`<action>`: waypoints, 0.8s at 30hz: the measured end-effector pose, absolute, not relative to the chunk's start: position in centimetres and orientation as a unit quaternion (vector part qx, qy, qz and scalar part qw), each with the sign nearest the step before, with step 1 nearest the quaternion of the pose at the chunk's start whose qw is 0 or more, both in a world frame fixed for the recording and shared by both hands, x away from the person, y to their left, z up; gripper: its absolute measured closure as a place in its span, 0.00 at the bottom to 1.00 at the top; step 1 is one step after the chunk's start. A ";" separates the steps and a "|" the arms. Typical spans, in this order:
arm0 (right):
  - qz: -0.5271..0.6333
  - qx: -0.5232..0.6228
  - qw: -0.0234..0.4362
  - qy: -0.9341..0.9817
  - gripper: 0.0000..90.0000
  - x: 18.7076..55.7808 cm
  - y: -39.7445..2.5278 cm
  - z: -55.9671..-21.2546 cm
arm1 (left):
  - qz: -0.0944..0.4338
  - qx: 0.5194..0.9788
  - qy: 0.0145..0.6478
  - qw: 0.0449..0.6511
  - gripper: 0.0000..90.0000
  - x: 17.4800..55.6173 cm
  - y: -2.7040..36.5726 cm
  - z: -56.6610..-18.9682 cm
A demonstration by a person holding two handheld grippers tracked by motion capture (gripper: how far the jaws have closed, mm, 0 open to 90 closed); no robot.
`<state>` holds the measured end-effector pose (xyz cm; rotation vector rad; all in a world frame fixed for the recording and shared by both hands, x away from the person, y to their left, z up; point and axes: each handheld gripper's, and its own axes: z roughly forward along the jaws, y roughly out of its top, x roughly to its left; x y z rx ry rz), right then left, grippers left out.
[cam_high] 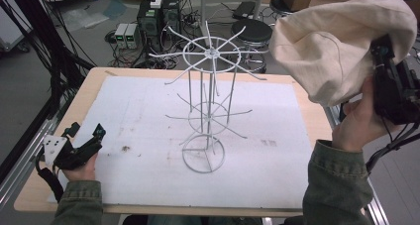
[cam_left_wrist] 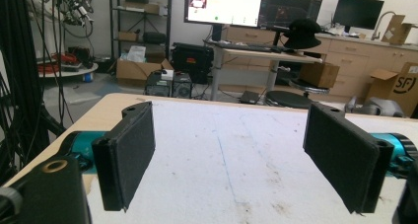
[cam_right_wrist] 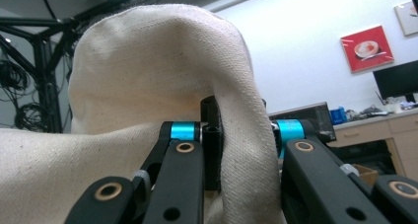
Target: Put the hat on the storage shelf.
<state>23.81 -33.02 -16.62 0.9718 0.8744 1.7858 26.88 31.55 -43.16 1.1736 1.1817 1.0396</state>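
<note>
Mostly hidden right gripper [cam_high: 384, 61] pinching cream cloth [cam_high: 337, 41], cloth's far edge cropped

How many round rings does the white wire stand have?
3: the top ring, the middle ring and the bottom ring, stacked on the stand.

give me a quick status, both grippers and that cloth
Left gripper open, low over the white mat. Right gripper shut on cream cloth, held up right of the wire rack. Nothing between them.

The left gripper [cam_high: 94, 138] sits low at 8 o'clock, jaws wide apart. The right gripper [cam_high: 384, 54] is up high at 2 o'clock, squeezed tight on cloth [cam_high: 337, 41].
</note>
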 end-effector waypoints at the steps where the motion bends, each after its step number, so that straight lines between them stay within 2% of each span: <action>1: 0.728 0.386 0.445 0.352 0.88 23.8 -32.9 -16.7 | 0.440 0.497 0.501 0.555 0.22 26.9 31.5 -43.2; 14: 0.742 0.357 0.429 0.371 0.88 24.1 -30.7 -17.8 | 0.440 0.497 0.500 0.556 0.22 26.9 31.6 -43.2; 24: 0.755 0.370 0.348 0.415 0.87 24.4 -31.3 -20.8 | 0.440 0.499 0.499 0.555 0.22 26.9 31.5 -43.2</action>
